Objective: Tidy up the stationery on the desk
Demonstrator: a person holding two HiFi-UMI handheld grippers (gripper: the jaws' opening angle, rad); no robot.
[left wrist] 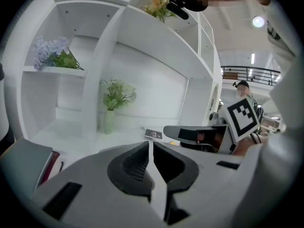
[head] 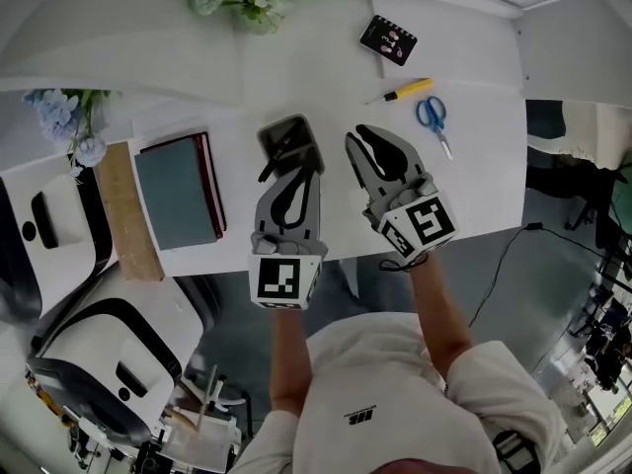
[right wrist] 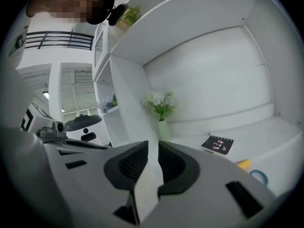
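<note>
Closest in the head view is the person's white shirt, and just beyond it both tools hang over the near edge of the counter. Neither is ready to grasp: the left tongs and the right tongs are each pressed nearly together, pinching nothing.

The loose stationery lies well apart from them, toward the far right corner. The right tongs look best placed for it. They should spread before descending, then close squarely across a handle or barrel rather than on a tip.

Counted:
- one pair of blue-handled scissors
- one yellow utility knife
- one small black notebook
- two stacked books at the left
</note>
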